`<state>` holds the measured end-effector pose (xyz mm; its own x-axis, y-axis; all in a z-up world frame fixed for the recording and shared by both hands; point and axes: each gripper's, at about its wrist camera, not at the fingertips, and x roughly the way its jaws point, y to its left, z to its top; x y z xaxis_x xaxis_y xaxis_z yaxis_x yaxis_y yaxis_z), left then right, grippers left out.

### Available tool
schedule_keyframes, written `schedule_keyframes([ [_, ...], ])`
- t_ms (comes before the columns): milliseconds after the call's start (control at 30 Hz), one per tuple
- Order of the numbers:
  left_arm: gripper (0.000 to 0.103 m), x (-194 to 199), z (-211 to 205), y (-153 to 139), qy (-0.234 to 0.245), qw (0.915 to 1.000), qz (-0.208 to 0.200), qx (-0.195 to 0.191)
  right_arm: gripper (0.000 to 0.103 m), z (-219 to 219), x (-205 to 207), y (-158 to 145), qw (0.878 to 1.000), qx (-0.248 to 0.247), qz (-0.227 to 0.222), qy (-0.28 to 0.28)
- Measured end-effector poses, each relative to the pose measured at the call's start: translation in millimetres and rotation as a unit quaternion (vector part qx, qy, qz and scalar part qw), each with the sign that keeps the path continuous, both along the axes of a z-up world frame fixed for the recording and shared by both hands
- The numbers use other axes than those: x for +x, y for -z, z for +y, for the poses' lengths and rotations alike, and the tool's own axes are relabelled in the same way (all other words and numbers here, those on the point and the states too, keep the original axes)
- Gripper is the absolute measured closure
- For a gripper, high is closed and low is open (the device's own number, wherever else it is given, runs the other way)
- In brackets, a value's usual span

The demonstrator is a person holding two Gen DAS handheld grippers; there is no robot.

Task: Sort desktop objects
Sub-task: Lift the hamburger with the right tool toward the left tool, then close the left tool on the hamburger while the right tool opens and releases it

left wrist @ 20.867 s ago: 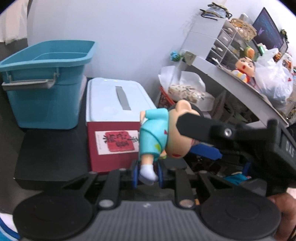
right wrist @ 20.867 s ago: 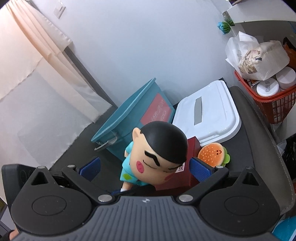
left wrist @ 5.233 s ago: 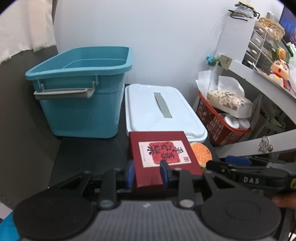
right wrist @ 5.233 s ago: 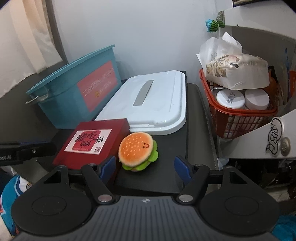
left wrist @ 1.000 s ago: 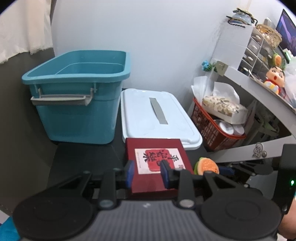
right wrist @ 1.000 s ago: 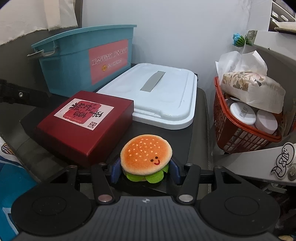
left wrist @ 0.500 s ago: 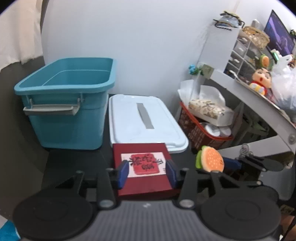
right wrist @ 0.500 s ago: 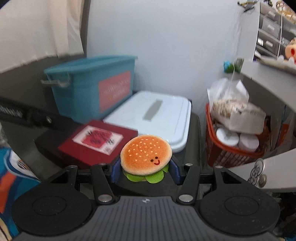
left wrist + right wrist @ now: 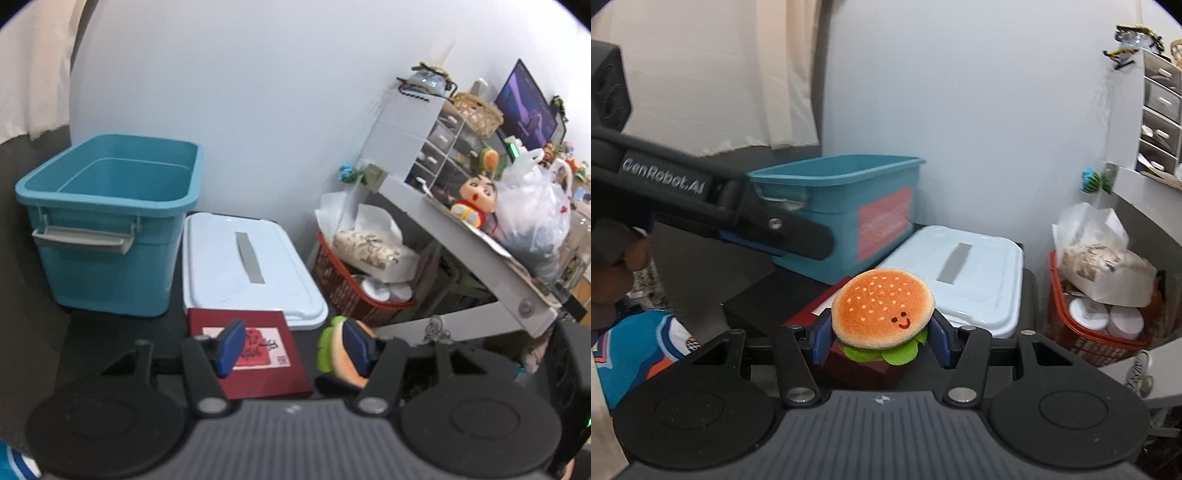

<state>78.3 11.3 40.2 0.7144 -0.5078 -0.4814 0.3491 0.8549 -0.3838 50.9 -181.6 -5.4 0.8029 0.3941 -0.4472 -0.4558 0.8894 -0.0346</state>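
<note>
Ahead of the grippers stand one blue bin (image 9: 107, 221), one white lid (image 9: 247, 266) and one red box (image 9: 258, 354), with one toy burger (image 9: 882, 310) close in, one red basket (image 9: 354, 291) off right, and two white jars (image 9: 1106, 314) inside it.

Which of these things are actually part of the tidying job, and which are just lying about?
Part of the job:
- burger plush, gripped by the right gripper
- red box, lying under the left gripper, whose jaws are opening
- blue bin, the likely destination
- white lid

Just lying about:
- red basket
- drawer unit
- doll figure
- plastic bag
</note>
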Motion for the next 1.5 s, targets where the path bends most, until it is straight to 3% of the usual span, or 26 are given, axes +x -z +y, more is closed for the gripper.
schedule_keyframes([
  [333, 0.040, 7, -1, 8, 0.015, 0.9994, 0.021, -0.024, 0.046, 6, -4, 0, 0.998, 0.029, -0.029, -0.039],
  [500, 0.041, 11, 6, 11, 0.015, 0.9977, 0.039, -0.054, 0.046, 7, -6, -1, 0.997, 0.042, -0.042, -0.053],
  [767, 0.057, 13, 5, 14, 0.034, 0.9944, 0.053, -0.084, 0.046, 4, -6, -1, 0.995, 0.057, -0.048, -0.063],
  [1067, 0.069, 12, 4, 16, 0.047, 0.9930, 0.060, -0.090, 0.046, 7, -8, -1, 0.995, 0.054, -0.049, -0.074],
  [1500, 0.072, 14, 9, 17, 0.042, 0.9926, 0.065, -0.093, 0.041, 8, -9, 0, 0.995, 0.048, -0.042, -0.076],
])
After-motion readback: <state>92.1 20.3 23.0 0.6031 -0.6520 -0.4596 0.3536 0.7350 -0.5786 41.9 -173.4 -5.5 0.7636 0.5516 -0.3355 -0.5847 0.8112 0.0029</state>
